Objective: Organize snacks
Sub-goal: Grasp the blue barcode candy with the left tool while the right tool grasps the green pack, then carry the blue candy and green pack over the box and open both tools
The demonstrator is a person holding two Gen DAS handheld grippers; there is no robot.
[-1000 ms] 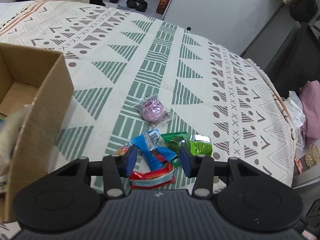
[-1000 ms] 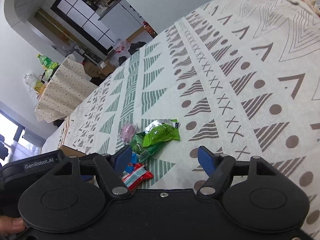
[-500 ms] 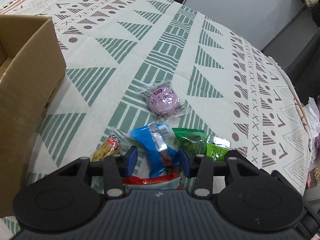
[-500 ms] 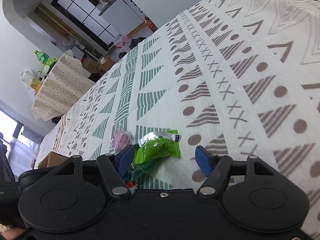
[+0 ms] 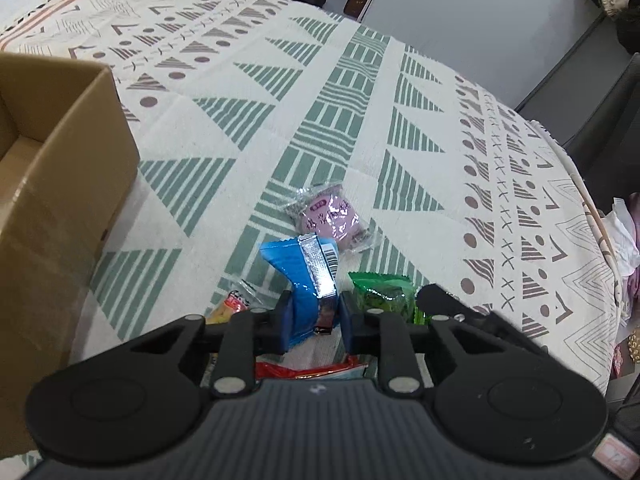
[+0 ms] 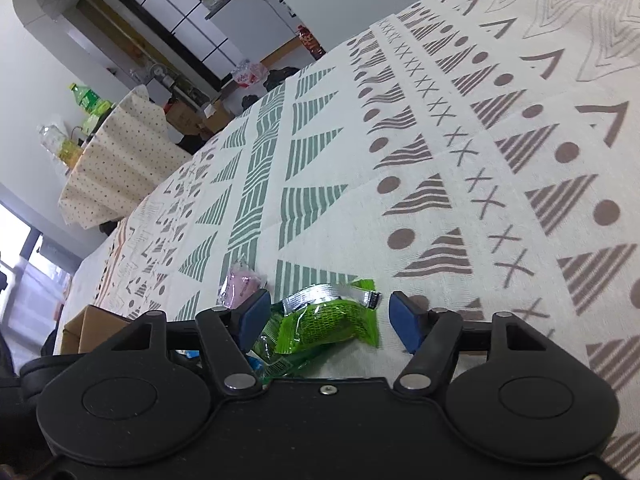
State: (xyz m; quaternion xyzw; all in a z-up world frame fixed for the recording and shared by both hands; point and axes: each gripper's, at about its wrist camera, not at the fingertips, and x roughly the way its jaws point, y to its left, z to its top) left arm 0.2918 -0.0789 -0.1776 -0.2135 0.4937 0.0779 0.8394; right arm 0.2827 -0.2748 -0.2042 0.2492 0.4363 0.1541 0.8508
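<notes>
Spread across both views: a patterned cloth (image 5: 328,92) of green striped triangles and brown dots and crosses, covering the whole work surface. At nine o'clock in the left wrist view, an open cardboard box (image 5: 60,184), top flaps up, standing on the cloth well apart from the snacks.

Near six o'clock in that view, a small heap of snack packets. Farthest out, at about twelve o'clock from the heap: a clear-wrapped purple snack (image 5: 330,216), lying alone. Just below it, a blue packet (image 5: 308,284) with a silver seam and barcode, standing on end and pinched between the pads of the left gripper (image 5: 314,316), jaws just closed in onto it. At three o'clock of the blue packet, a green packet (image 5: 384,296), flat on the cloth. At eight o'clock, an orange-yellow packet (image 5: 230,306), mostly hidden by the gripper. Directly beneath the jaws, a red packet (image 5: 312,370), only an edge showing.

In the right wrist view, right gripper (image 6: 324,314) jaws parted and just narrowing, straddling a bright green packet (image 6: 332,320) at six o'clock, pads not pressing it. Purple snack again at ten o'clock of that.
</notes>
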